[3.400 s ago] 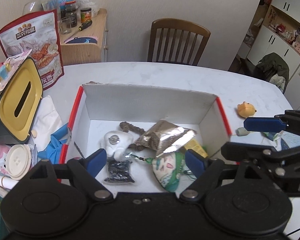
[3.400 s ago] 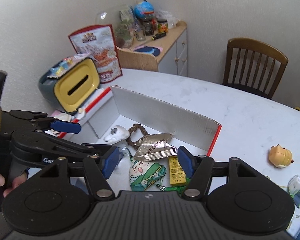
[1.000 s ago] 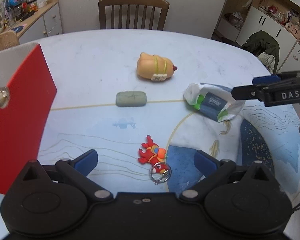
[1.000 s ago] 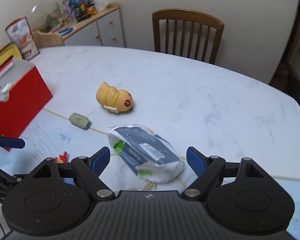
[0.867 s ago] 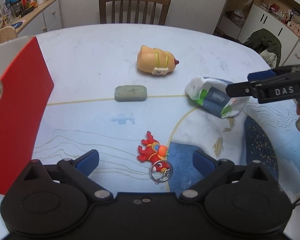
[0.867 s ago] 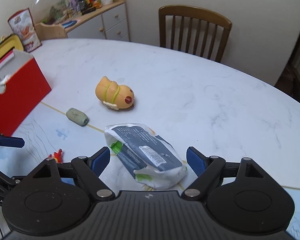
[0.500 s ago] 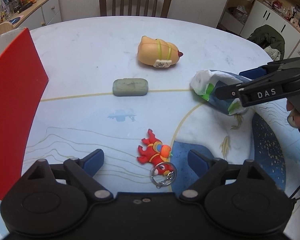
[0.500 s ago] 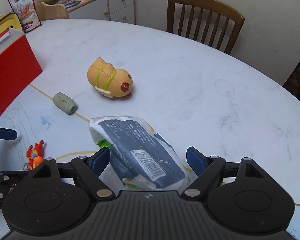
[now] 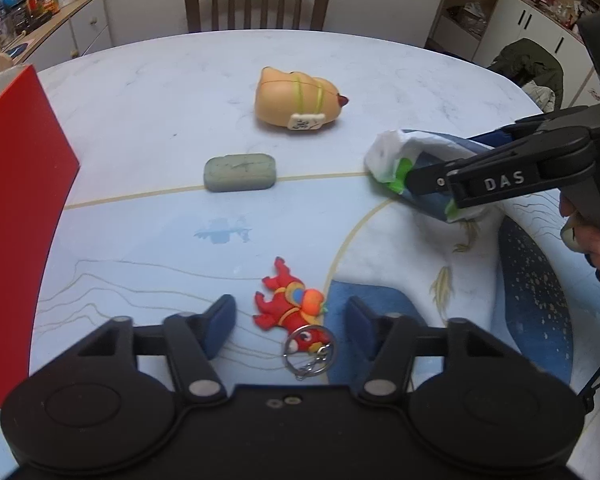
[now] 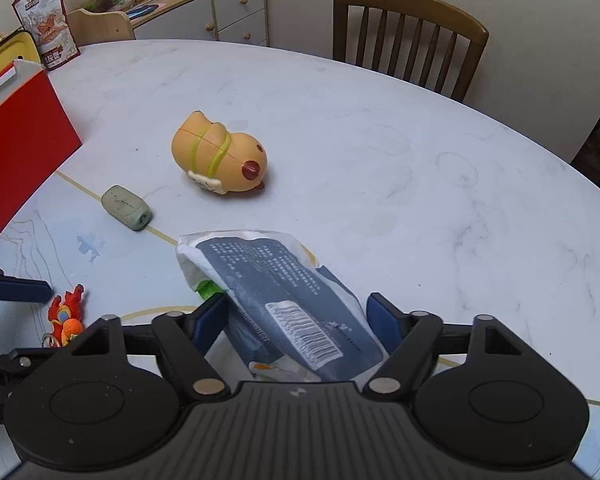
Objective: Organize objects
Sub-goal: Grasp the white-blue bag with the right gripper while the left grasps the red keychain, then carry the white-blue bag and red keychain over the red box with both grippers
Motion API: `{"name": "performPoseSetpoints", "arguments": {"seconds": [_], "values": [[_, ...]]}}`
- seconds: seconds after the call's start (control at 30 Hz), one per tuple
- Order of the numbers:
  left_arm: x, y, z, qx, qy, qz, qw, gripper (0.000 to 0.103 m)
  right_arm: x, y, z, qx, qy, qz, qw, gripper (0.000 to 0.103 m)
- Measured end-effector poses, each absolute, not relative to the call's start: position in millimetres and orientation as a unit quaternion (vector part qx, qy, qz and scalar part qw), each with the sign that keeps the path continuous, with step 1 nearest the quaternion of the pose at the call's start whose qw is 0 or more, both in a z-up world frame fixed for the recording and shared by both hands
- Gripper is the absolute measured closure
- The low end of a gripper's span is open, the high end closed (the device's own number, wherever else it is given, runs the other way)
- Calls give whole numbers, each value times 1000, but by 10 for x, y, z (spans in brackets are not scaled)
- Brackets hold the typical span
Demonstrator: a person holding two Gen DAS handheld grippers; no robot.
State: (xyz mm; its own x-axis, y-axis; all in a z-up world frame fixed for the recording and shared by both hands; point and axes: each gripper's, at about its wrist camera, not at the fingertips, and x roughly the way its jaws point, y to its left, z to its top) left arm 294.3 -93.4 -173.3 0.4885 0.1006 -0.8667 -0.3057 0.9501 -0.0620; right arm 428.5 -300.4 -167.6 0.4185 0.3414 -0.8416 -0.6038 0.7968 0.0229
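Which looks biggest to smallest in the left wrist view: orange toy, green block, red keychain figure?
1. Orange toy: largest, though farthest away.
2 and 3. Green block and red keychain figure: look alike; the figure lies nearer the camera, so unranked.

Glossy plastic hamster toy; crinkly plastic-film packet; rubbery red keychain (metal ring); smooth marble-look table.

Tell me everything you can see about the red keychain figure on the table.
The red keychain figure is a small flat toy, rubbery in look, red with orange and blue parts. A metal ring and short chain are attached at its near end. It lies flat on the table's pale blue printed area, between the pads of the left claw, which is closing; the pads do not yet touch it.
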Motion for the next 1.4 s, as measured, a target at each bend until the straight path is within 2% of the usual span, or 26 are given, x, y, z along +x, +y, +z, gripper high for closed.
{"name": "performPoseSetpoints", "arguments": {"seconds": [0.17,0.4,0.9,1.4], "values": [[2942,-954,-1729,-102,491,121,857,64,4216,-3003,-1662,-140,458,290,829,45],[2929,-926,-1706,-109,492,124,855,66,4108,-3025,-1631,-118,463,290,829,56],[2773,-937,-1562,-132,489,120,854,67,3695,-3097,-1375,-60,477,271,834,58],[2413,-869,-1125,-157,467,109,863,67,3199,-3022,-864,-30,476,258,840,58]]}}
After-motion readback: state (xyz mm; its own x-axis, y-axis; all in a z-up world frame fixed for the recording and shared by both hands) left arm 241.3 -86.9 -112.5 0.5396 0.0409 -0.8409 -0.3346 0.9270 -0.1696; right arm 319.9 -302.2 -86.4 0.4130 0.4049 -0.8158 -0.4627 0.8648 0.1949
